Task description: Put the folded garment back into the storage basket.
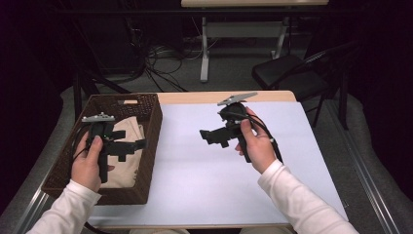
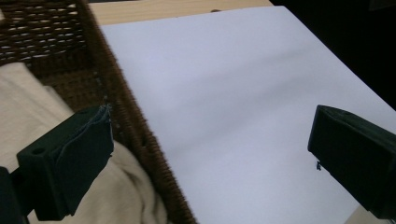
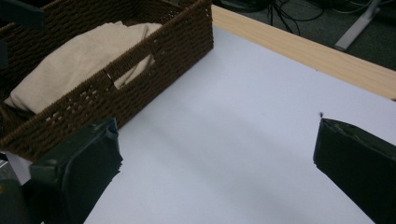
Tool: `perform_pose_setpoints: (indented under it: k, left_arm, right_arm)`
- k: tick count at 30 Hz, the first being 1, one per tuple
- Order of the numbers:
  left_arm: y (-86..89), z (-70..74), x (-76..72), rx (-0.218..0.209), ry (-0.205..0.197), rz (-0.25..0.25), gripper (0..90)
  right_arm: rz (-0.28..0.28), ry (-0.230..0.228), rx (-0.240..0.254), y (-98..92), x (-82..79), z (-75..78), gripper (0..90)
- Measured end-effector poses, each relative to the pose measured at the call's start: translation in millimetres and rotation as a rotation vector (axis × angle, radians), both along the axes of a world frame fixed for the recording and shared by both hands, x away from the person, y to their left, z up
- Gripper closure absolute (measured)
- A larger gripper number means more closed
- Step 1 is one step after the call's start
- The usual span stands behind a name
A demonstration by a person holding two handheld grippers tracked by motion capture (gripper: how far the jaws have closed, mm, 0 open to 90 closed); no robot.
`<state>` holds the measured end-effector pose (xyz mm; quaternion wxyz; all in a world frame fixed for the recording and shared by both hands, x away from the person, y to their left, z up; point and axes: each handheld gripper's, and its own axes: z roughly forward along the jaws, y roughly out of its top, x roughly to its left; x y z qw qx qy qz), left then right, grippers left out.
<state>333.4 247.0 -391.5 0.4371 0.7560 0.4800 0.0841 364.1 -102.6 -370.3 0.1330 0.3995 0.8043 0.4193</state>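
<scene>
Reach step: left hand-held gripper (image 1: pixel 127 145) released over beige cloth (image 1: pixel 127 163) in wicker basket (image 1: pixel 151 127); right hand-held gripper (image 1: pixel 210 137) released; next descend, pinch cloth

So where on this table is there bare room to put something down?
The white sheet is bare from the wicker basket to the table's right edge, apart from where the right claw hovers. The basket is crowded: beige cloth fills it, with the left claw above.

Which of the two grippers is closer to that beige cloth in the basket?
The left gripper hangs open right above the beige cloth in the basket. The right gripper, also open, is over the white sheet, well clear.
</scene>
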Motion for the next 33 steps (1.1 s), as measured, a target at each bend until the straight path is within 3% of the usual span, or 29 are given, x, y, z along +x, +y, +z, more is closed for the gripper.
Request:
perform_pose_setpoints:
  k: [4,15,27,33]
  left_arm:
    - [-15.6,-4.3,-3.8,-0.002,-0.008,-0.025,0.2]
    - [-43.1,-22.2,-13.8,-0.023,-0.027,-0.068,0.2]
    - [-76.2,-44.7,-29.1,0.026,-0.036,-0.121,0.2]
    - [-93.2,-49.1,-34.0,0.01,-0.027,-0.168,0.2]
  right_arm:
    - [-0.021,0.013,0.013,-21.4,-10.1,-6.9,0.1]
    - [-0.095,-0.033,-0.011,-67.1,-37.8,-29.4,0.0]
    - [-0.163,-0.027,0.03,-107.2,-64.3,-62.1,0.2]
    - [-0.229,-0.029,0.014,-124.0,-76.3,-77.3,0.9]
